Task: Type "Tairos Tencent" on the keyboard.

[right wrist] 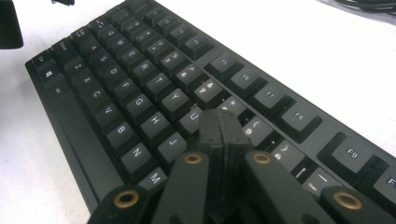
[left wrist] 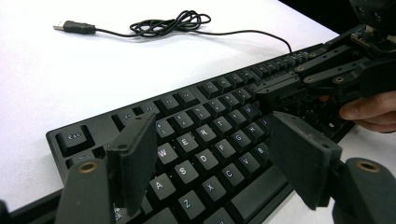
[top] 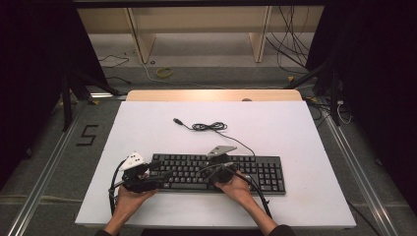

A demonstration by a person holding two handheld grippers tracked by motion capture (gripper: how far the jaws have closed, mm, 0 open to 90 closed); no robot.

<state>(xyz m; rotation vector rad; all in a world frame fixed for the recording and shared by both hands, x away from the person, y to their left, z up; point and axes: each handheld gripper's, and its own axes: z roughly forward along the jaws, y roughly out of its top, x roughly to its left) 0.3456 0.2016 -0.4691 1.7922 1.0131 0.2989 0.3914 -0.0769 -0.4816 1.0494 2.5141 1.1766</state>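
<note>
The black keyboard (top: 219, 173) lies flat near the front of the white table (top: 275, 123). The right hand-held gripper (right wrist: 219, 126) is pinched closed, probably to poke keys. The left hand-held gripper (left wrist: 210, 154) hovers wide open, holding nothing.

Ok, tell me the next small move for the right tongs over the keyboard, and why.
Probably press straight down a touch. The right tongs are shut to one narrow tip, poised over the keyboard around the U and I keys, like a finger about to type. The left tongs hang open above the left letter keys, out of the way.
</note>
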